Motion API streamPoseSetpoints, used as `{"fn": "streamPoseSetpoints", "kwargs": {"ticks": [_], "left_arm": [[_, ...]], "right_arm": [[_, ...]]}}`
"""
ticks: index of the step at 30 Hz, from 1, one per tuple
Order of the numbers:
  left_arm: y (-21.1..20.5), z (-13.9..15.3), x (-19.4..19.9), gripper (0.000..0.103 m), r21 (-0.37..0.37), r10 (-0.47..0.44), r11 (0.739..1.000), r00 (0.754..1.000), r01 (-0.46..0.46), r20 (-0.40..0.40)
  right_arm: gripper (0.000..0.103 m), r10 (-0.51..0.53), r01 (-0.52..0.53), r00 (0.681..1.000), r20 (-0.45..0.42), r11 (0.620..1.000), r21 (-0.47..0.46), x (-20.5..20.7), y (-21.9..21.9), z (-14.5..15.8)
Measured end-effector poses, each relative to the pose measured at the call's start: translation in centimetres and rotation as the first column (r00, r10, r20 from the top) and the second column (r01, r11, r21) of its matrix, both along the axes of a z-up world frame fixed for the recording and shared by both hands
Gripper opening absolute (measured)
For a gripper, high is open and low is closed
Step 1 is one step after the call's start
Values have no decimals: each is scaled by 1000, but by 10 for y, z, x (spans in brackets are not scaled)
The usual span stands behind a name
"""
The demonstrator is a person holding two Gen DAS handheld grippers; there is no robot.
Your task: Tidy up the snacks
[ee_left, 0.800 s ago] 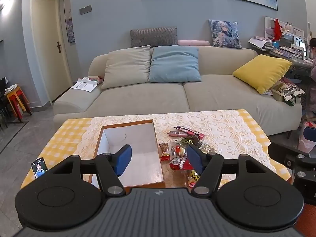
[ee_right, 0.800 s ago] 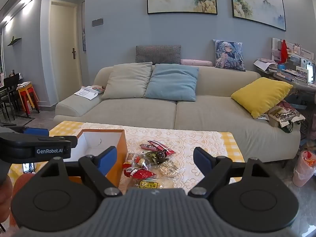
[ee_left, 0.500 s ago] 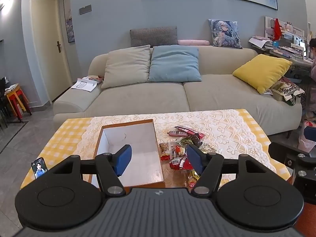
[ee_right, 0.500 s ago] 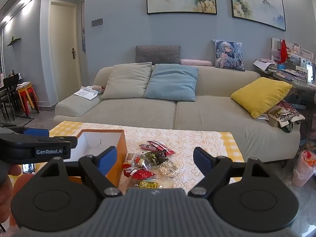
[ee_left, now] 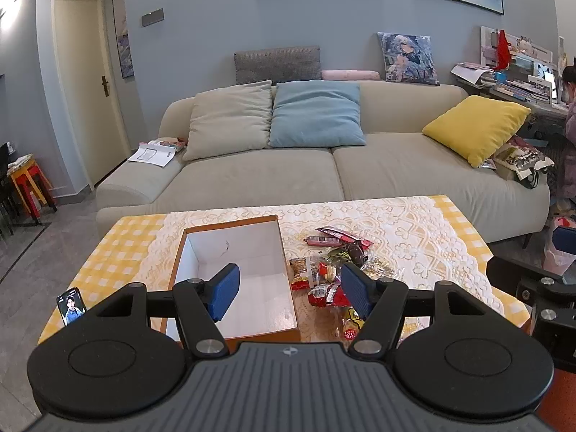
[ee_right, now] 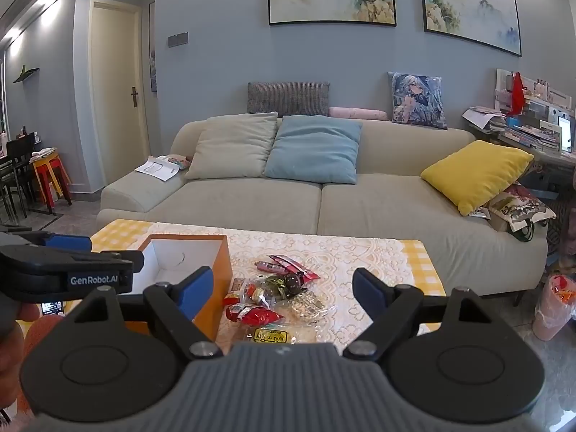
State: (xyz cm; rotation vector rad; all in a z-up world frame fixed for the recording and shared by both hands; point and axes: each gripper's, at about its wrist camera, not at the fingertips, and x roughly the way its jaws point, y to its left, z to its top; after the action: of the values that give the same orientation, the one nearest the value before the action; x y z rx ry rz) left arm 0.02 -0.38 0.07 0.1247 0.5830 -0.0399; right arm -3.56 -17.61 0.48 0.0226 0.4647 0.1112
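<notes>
An open orange box point(ee_left: 235, 248) point(ee_right: 221, 262) with a white, empty inside stands on the low table, left of a loose pile of snack packets point(ee_left: 331, 266) point(ee_right: 273, 295). Red, pink and clear wrappers lie mixed in that pile. My left gripper point(ee_left: 289, 289) hovers over the near edge of the box and the pile, open with nothing between its blue pads. My right gripper point(ee_right: 284, 288) hangs above the snack pile, wide open and empty too. The left gripper's black body point(ee_right: 64, 273) shows at the left edge of the right wrist view.
The table wears a yellow checked cloth with a lace runner point(ee_left: 414, 230). A phone point(ee_left: 71, 305) lies at the table's near left corner. A beige sofa point(ee_left: 288, 176) with cushions stands right behind the table. A pink bin bag point(ee_right: 552, 306) sits on the floor at the right.
</notes>
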Motion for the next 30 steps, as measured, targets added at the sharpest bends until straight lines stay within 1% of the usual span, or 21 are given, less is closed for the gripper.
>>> {"fn": "streamPoseSetpoints", "kwargs": {"ticks": [30], "left_arm": [[-2,-4,-1,76,8,-5,1000,1000,5,-4]], "right_arm": [[83,0,0,1000,-4,1000,0,2,-1,-3]]}}
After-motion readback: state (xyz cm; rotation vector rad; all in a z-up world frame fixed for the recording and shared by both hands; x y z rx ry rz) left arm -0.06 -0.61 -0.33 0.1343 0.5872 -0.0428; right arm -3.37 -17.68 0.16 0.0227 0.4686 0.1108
